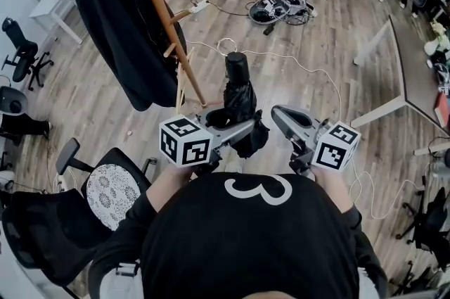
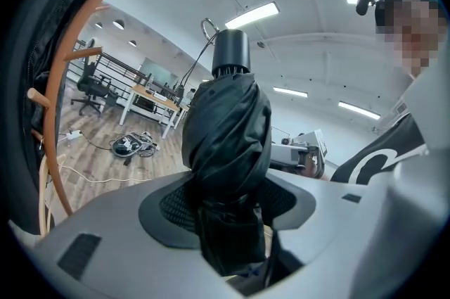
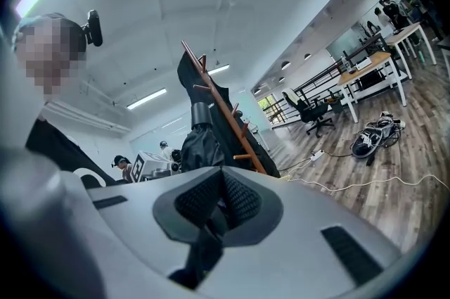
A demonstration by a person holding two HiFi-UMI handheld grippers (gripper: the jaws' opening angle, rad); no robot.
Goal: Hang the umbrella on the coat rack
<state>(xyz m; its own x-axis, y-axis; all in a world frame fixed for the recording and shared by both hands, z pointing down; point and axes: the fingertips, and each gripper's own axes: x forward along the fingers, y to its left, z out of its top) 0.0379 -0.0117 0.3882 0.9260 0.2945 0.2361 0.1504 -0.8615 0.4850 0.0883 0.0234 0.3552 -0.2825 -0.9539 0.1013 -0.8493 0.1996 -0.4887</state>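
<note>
A folded black umbrella (image 1: 239,97) stands upright with its round handle on top. My left gripper (image 1: 235,123) is shut on its bunched fabric. In the left gripper view the umbrella (image 2: 226,143) fills the space between the pads (image 2: 176,206), and a thin loop (image 2: 208,29) sticks up from its handle. The wooden coat rack (image 1: 158,5) leans ahead and to the left, with pegs free on its near side. It curves along the left edge (image 2: 60,79) of that view. My right gripper (image 1: 278,115) is just right of the umbrella, jaws shut, nothing seen between the pads (image 3: 239,199). The rack (image 3: 225,118) and umbrella (image 3: 199,139) lie beyond it.
A black coat (image 1: 119,30) hangs on the rack's left side. An office chair with a patterned seat (image 1: 109,192) stands at my left. A white cable (image 1: 309,72) and a heap of cables (image 1: 281,7) lie on the wooden floor. Desk legs (image 1: 380,107) stand to the right.
</note>
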